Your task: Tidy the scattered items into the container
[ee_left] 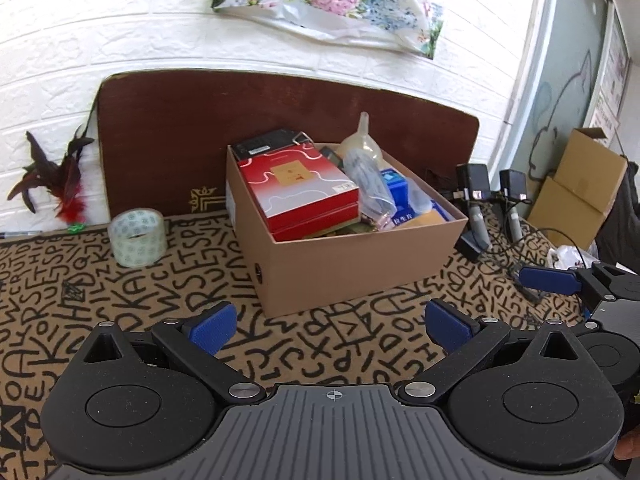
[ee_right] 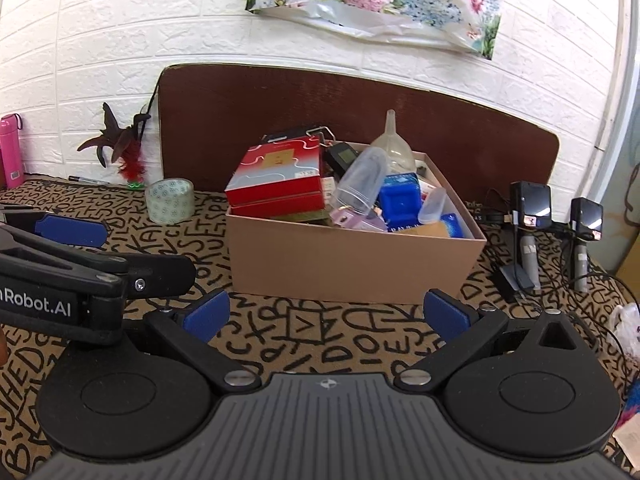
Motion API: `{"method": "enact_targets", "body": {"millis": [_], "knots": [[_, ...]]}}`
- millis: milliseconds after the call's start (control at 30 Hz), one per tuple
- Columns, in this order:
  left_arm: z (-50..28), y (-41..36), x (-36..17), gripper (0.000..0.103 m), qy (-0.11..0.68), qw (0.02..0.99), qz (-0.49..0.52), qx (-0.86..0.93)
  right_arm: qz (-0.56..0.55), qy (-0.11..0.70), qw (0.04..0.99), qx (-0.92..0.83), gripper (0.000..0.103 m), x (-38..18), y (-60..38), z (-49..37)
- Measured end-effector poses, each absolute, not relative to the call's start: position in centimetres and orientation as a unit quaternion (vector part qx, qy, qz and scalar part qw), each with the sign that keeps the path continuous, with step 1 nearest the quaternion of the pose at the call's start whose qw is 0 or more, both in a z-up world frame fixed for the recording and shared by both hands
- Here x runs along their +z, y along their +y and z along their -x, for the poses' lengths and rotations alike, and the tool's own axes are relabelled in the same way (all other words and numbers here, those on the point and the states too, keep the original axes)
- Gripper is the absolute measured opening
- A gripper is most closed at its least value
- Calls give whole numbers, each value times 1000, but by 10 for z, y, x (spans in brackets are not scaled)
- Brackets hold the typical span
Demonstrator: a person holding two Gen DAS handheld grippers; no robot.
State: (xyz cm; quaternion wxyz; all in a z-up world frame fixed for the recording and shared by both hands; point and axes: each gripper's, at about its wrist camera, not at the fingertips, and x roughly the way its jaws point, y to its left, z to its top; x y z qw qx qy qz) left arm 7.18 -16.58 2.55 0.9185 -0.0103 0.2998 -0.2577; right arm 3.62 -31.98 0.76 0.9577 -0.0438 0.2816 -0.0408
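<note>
With the cardboard box (ee_left: 360, 264) already heaped full just ahead of both wide-open, empty grippers, left gripper (ee_left: 330, 326) and right gripper (ee_right: 326, 314), the tape roll (ee_left: 138, 237) ahead-left looks like the last stray, calling for a leftward reach.

The left gripper (ee_left: 330, 326) and right gripper (ee_right: 327, 316) were matte black with blue ribbed pads (ee_left: 214, 326), silver pivot screws and round hubs.

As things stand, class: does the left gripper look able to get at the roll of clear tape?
Probably yes. The left gripper is open and empty, and the tape roll stands alone on the patterned mat, left of the cardboard box, with nothing between.
</note>
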Motion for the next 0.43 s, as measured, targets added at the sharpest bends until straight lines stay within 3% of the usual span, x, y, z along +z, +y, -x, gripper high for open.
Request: {"method": "enact_targets", "body": {"millis": [433], "knots": [[-66,-184,29,103,290,915,1,-279,34,281,958,-52,102,8,-332,-30]]}}
